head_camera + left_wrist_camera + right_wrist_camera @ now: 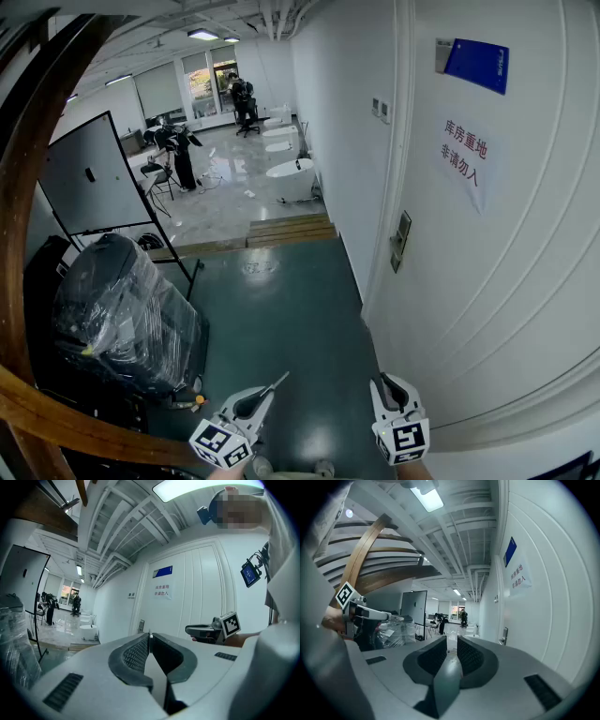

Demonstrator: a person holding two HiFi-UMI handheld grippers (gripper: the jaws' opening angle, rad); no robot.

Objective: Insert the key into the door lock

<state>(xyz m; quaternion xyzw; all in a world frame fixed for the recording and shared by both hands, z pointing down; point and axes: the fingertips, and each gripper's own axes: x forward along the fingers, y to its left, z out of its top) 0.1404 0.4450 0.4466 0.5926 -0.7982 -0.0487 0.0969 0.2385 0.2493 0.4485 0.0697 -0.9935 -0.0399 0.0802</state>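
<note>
One key (278, 382), thin and metallic, pinched at the tip of the left claw (265, 394). Its blade sticks out forward and up over the green floor (291, 319). Left claw clenched tight on it; only a sliver of metal shows between the pads in the left gripper view. Key well apart from the door lock (400, 241), which sits on the left edge of the white door (497, 281), further ahead and to the right.

Right claw (392, 382) low beside the door, jaws a narrow gap apart, nothing between them. Both claws roughly level, side by side, near each other.

Door carries a paper sign (466, 159) with red characters and a blue plate (478, 64) above it.

Left of the floor: a plastic-wrapped dark bulk (122, 319) and a dark board on a stand (94, 173). Far end: white bathtubs (291, 178) and two people (178, 150).
</note>
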